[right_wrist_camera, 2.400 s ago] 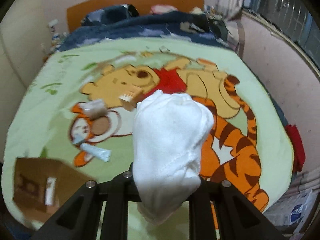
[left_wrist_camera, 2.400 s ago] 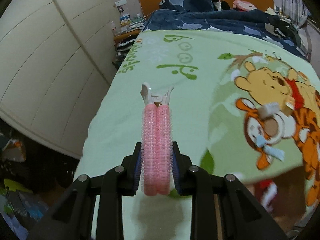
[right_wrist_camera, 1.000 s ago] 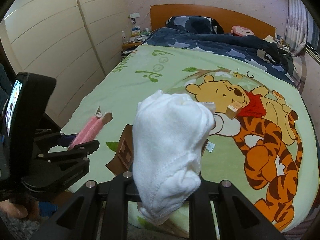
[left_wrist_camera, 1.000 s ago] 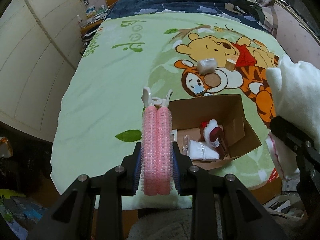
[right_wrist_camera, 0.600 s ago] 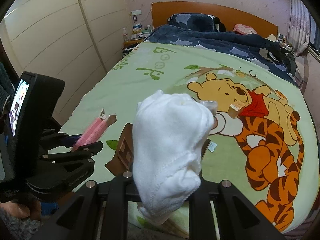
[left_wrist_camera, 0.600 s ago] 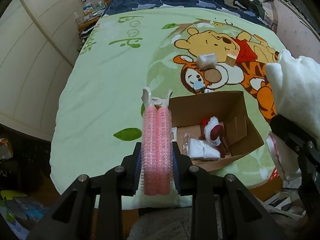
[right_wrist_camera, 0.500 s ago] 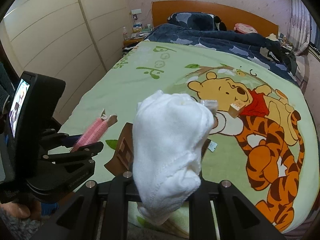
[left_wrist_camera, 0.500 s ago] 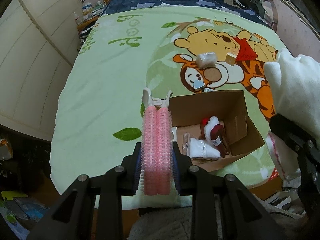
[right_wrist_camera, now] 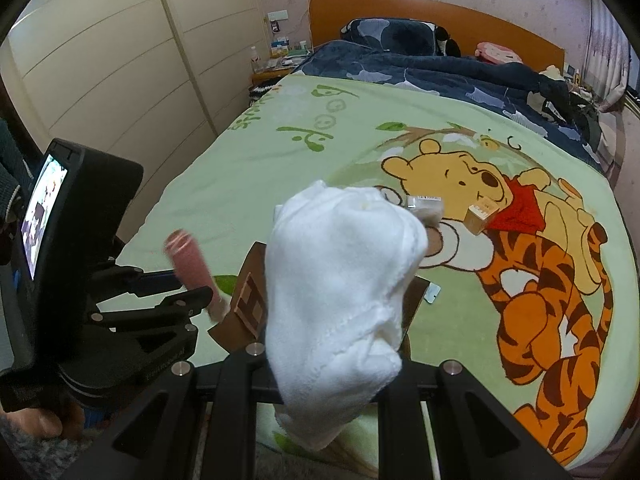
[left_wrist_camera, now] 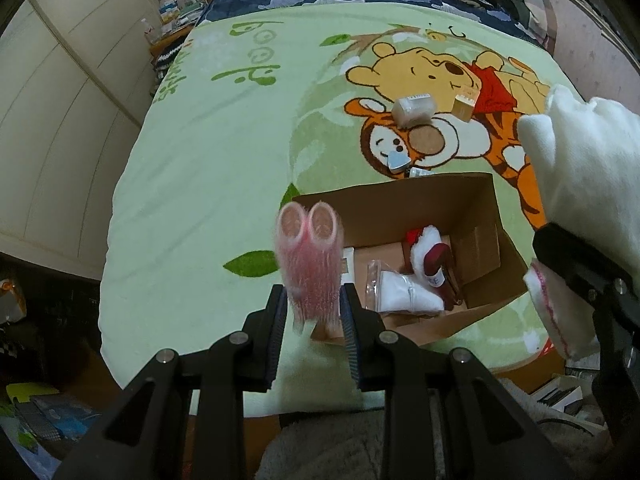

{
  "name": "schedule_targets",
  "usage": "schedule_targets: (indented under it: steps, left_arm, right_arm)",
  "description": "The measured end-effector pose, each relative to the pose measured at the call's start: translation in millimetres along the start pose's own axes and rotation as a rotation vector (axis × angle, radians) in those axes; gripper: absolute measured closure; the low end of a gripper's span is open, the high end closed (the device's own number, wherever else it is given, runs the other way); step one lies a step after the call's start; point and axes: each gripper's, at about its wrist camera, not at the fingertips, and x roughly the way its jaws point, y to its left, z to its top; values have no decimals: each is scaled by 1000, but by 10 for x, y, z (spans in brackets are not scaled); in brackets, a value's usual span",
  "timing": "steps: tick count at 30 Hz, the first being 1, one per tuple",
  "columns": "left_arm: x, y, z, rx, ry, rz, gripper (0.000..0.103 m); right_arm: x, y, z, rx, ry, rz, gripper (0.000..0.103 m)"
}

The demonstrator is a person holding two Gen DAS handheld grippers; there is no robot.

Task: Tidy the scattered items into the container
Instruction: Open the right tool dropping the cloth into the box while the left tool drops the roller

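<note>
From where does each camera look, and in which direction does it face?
Left wrist: sits on the left hand-held gripper, looks down at the cardboard box and pink hair rollers; the right hand-held gripper's frame shows.
Right wrist: sits on the right hand-held gripper, faces the headboard past its white sock.
Shared: bed, box, rollers, sock.

Both wrist views high over the bed's foot, facing the headboard (right_wrist_camera: 436, 12); shared: cardboard box (left_wrist_camera: 480, 216), blanket (left_wrist_camera: 208, 160).
</note>
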Motion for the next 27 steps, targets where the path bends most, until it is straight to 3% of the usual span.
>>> schedule_targets:
  steps: [16,18,20,21,23,26,27]
  left_arm:
    - [108,-95,91,34,-7,0,76]
    - [165,-121,100,43,9,8,75]
    - [217,-133,104,46,22,23,67]
    - [239,-129,105,43,28,31,63]
    - [281,-120,107,39,40,47,49]
    - [302,-40,109,8,48,57,38]
    - [297,-40,106,11,46,59,36]
  right_arm:
    - [195,-58,4,5,36,-10,86]
    - [324,-80,6,11,82,17,79]
    - [473,-112,-6,29,139,53,62]
    - [483,-125,-3,33,137,55,58]
    - [455,-149,9,35,113,45,38]
    - [413,-185,28,38,77,31,20]
    - [399,-197,35,39,65,26,19]
